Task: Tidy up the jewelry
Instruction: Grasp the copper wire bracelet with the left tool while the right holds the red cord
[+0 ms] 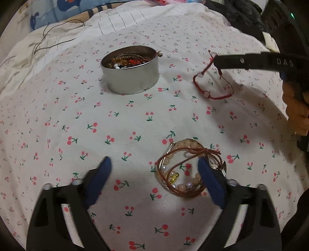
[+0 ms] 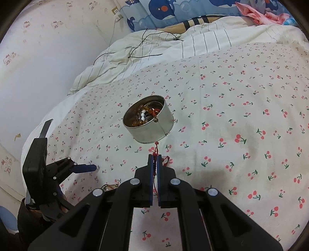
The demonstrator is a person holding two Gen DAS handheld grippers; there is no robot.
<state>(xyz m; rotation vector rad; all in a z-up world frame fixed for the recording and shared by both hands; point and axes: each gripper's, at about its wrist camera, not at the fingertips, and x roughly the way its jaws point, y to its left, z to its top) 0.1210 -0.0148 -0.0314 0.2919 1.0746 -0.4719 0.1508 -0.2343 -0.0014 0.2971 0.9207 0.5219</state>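
A round metal tin with beads and red cord inside stands on the cherry-print sheet. In the left wrist view, a tangle of peach bead bracelets with brown cord and a gold charm lies close in front. My left gripper is open above the sheet. Its right finger lies over the tangle's right side, and its left finger rests on bare sheet. My right gripper is shut on a red cord bracelet, which hangs from its tip to the right of the tin.
A crumpled striped quilt with a thin black cable lies behind the tin, with a blue whale cushion beyond and a wall to the left. Dark clothing sits at the far right. A person's hand holds the right gripper.
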